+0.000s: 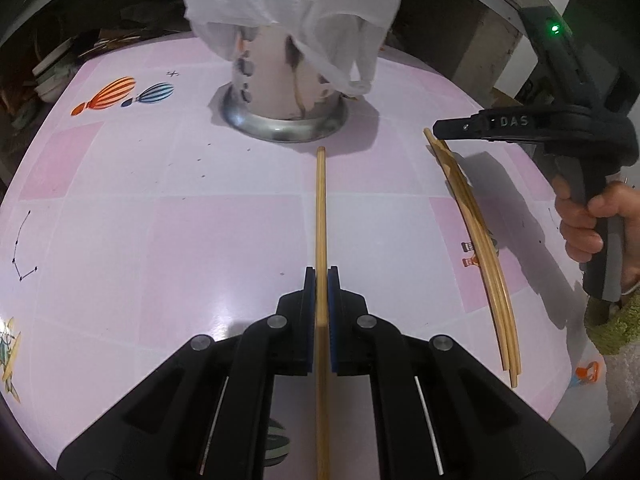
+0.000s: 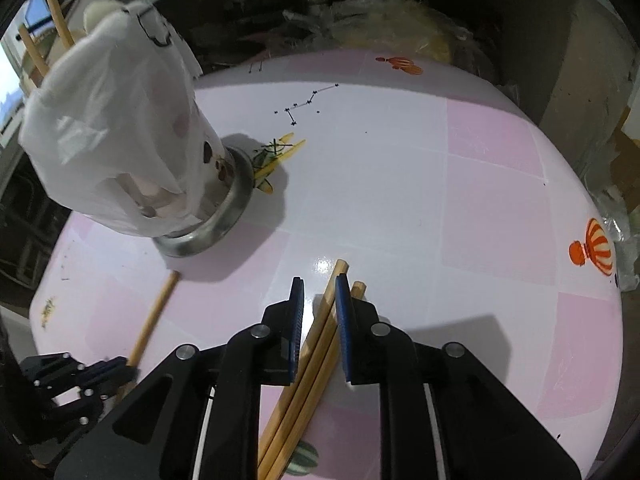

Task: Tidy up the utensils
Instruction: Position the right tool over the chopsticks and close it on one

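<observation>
A single wooden chopstick (image 1: 321,208) runs straight out toward the holder, and my left gripper (image 1: 321,276) is shut on it. The metal utensil holder (image 1: 284,120) stands ahead on the pink table (image 1: 160,240), draped in a white plastic bag (image 1: 288,4). A bundle of chopsticks (image 1: 484,256) lies on the table to the right. My right gripper (image 2: 320,280) hangs over that bundle (image 2: 316,344), its jaws a little apart, the sticks lying slantwise between them with a gap at the left pad. In the right wrist view the left gripper (image 2: 112,368) and its chopstick (image 2: 156,316) show at lower left.
A person's hand (image 1: 588,220) grips the right gripper's handle. The holder (image 2: 208,220) carries several sticks (image 2: 56,4) poking above its bag (image 2: 116,120). Dark clutter surrounds the round table's far rim (image 2: 400,54). A green fuzzy cloth (image 1: 616,328) sits past the right edge.
</observation>
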{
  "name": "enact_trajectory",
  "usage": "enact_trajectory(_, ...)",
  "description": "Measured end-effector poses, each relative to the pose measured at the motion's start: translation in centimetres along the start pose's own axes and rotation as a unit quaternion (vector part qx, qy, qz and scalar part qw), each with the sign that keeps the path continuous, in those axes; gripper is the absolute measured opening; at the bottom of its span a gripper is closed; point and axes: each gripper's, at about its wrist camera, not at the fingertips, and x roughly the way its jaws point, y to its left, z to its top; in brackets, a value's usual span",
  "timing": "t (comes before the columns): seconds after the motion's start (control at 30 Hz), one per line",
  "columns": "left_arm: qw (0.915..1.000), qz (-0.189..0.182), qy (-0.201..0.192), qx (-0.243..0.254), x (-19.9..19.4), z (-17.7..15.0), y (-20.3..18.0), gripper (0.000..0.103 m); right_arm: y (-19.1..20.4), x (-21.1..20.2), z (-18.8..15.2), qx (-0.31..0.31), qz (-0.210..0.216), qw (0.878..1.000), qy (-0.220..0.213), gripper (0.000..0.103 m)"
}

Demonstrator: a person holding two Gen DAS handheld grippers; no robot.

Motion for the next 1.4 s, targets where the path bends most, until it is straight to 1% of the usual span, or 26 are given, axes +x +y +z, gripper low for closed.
enact_trajectory(0.17,0.9999,-0.004,-0.003,-0.015,-0.4,-0.4,1.4,0.005,0.9,1.3,0.7,-0.024,-0.018,0.999,0.017,0.017)
enact_trajectory(0.27,0.9997,-0.006,-0.004,-0.025,-0.4,-0.3,2.0,0.005,1.3,1.7,1.0,-0.03,-0.018,0.999,0.022,0.017)
enact_trajectory(0.37,0.9994,-0.008,-0.005,-0.032,-0.5,-0.4,2.4,0.005,1.8,2.4,1.0,-0.026,-0.007,0.999,0.034,0.016)
enact_trajectory(0.43,0.9993,-0.009,-0.006,-0.036,-0.5,-0.5,2.7,0.005,2.5,2.4,0.9,-0.03,-0.005,0.999,0.032,0.016)
enact_trajectory(0.5,0.9992,-0.009,-0.006,-0.039,-0.6,-0.7,2.9,0.005,3.1,2.5,0.6,-0.025,0.013,0.999,0.034,0.016)
enact_trajectory(0.63,0.999,-0.012,-0.006,-0.044,-0.7,-0.8,2.9,0.005,4.4,1.9,-0.5,-0.028,0.032,0.998,0.037,0.016)
enact_trajectory(0.67,0.9989,-0.012,-0.006,-0.044,-0.7,-0.8,2.9,0.005,4.5,1.6,-0.7,-0.03,0.031,0.999,0.032,0.016)
enact_trajectory(0.73,0.9988,-0.014,-0.006,-0.046,-0.7,-0.9,2.9,0.005,4.2,0.6,-0.5,-0.035,0.014,0.999,0.013,0.016)
enact_trajectory(0.83,0.9987,-0.017,-0.006,-0.048,-0.6,-1.0,3.0,0.005,2.1,-0.5,0.8,-0.003,0.0,1.0,-0.001,0.021)
enact_trajectory(0.9,0.9986,-0.018,-0.007,-0.049,-0.6,-1.1,3.1,0.005,1.1,-0.5,1.9,0.007,-0.012,1.0,-0.002,0.022)
enact_trajectory(1.07,0.9982,-0.022,-0.007,-0.056,-0.5,-1.2,3.2,0.005,1.3,1.0,3.1,-0.01,-0.04,0.999,0.025,0.022)
enact_trajectory(1.17,0.9981,-0.024,-0.006,-0.057,-0.5,-1.2,3.3,0.005,1.1,1.8,3.1,-0.006,-0.047,0.998,0.038,0.022)
enact_trajectory(1.3,0.998,-0.027,-0.005,-0.057,-0.5,-1.1,3.4,0.005,0.9,2.7,3.0,0.006,-0.035,0.998,0.054,0.022)
enact_trajectory(1.4,0.9979,-0.028,-0.006,-0.058,-0.5,-1.1,3.4,0.005,1.3,2.7,2.7,0.004,-0.028,0.998,0.054,0.022)
